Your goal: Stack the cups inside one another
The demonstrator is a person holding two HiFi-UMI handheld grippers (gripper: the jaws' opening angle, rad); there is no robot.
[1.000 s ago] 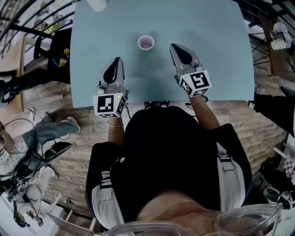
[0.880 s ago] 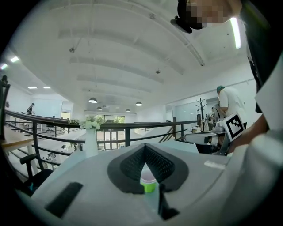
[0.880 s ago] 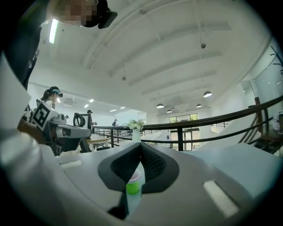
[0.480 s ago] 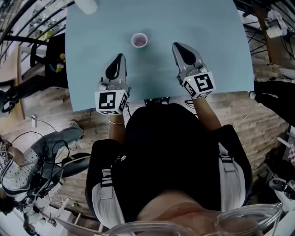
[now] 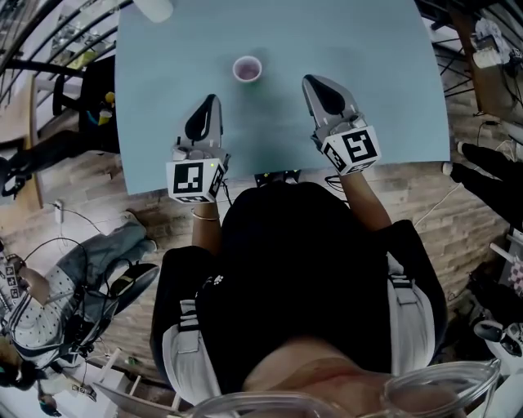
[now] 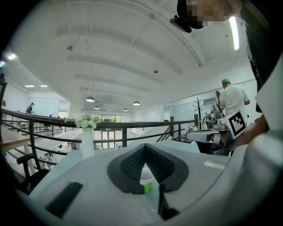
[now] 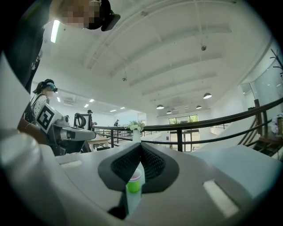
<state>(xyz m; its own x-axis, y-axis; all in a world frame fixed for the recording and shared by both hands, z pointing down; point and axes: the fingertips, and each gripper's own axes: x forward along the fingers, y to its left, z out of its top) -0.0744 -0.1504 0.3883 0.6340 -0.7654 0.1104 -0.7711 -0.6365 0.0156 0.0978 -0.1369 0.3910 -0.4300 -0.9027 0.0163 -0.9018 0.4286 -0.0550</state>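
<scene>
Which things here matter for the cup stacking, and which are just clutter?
Job:
- cup, green below a paler rim, alone on the table
- left gripper and right gripper, both shut, empty, short of the cup

Lying about:
- flower vase at the table's far left edge

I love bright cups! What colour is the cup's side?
Green below a pale rim; the cup shows best in the right gripper view.

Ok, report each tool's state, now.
Left tool: closed, holding nothing.
Right tool: closed, holding nothing.
</scene>
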